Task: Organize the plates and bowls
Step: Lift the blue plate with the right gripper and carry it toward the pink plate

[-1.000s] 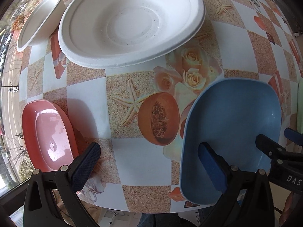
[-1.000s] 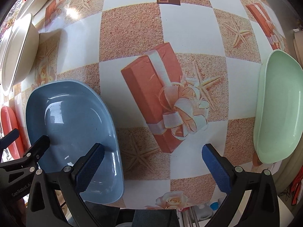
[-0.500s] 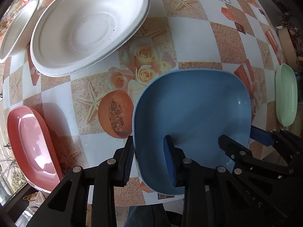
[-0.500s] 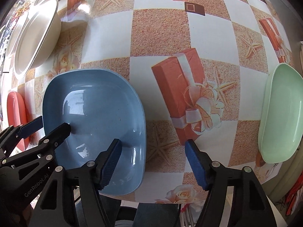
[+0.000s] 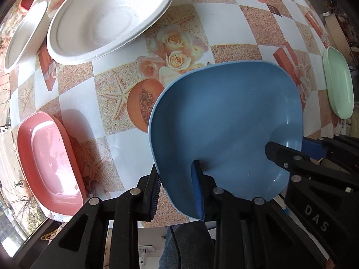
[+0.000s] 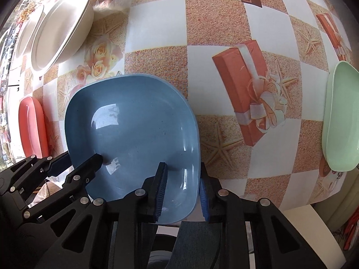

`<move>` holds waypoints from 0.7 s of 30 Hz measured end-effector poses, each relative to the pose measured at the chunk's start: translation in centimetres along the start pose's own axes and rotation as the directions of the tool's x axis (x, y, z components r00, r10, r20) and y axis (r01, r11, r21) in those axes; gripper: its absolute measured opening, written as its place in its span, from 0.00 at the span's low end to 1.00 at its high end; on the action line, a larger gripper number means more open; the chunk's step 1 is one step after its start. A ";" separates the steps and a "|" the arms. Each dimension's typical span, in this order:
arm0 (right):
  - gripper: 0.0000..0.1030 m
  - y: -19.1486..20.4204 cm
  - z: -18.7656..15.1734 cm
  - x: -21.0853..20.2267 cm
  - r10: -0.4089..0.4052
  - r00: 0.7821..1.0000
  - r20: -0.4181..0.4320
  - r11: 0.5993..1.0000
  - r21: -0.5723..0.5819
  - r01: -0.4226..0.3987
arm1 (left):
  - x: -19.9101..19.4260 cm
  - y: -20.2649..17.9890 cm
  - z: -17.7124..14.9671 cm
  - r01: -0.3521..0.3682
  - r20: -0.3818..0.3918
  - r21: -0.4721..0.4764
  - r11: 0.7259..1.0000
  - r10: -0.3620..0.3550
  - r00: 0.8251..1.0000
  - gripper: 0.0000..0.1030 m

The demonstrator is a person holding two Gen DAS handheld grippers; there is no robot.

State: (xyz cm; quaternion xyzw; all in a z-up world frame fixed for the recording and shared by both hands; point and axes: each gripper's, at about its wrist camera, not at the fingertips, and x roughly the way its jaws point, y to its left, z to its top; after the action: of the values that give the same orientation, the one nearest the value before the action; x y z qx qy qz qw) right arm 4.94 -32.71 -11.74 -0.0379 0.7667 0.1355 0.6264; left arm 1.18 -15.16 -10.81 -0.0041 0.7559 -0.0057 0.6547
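Blue dish (image 5: 226, 121) sits near the table's (image 6: 157, 15) front edge, between the pink dish (image 5: 48, 157) on one side and the green dish (image 6: 341, 116) well apart on the other. Both grippers straddle its near rim, one finger inside the basin and one outside.

Left gripper (image 5: 176, 190): jaws closed on the rim at the dish's left corner, pads pressing the wall. Right gripper (image 6: 182, 192): jaws have just been closing, the rim between them; in its own view the pads look to meet the wall on both sides, so I read it as gripping (contact on the outer pad is hard to confirm).

Why two grips: the dish is wide and shallow with a thin upturned rim, so one pinch at one corner would likely let it swing. Holding two corners of the same edge should keep it level for a lift.

White bowls (image 5: 107, 20) crowd the far left corner, possibly the stacking spot.
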 end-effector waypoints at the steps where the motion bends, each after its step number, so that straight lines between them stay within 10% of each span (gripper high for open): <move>1: 0.29 0.4 -0.1 -0.1 0.004 1.000 -0.003 1.000 -0.002 -0.004 | 0.0 1.1 -0.3 0.006 0.001 -0.004 1.000 -0.006 1.000 0.28; 21: 0.29 12.4 1.0 -3.9 0.003 1.000 0.013 0.992 -0.123 -0.002 | -8.1 5.2 -1.2 0.022 0.135 -0.107 0.994 -0.008 0.991 0.28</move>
State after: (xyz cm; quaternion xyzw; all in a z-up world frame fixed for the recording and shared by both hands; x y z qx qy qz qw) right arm 3.90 -21.00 -6.17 -0.0747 0.7529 0.1834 0.6276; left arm 1.12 -9.80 -2.68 -0.0454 0.7093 0.0305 0.7028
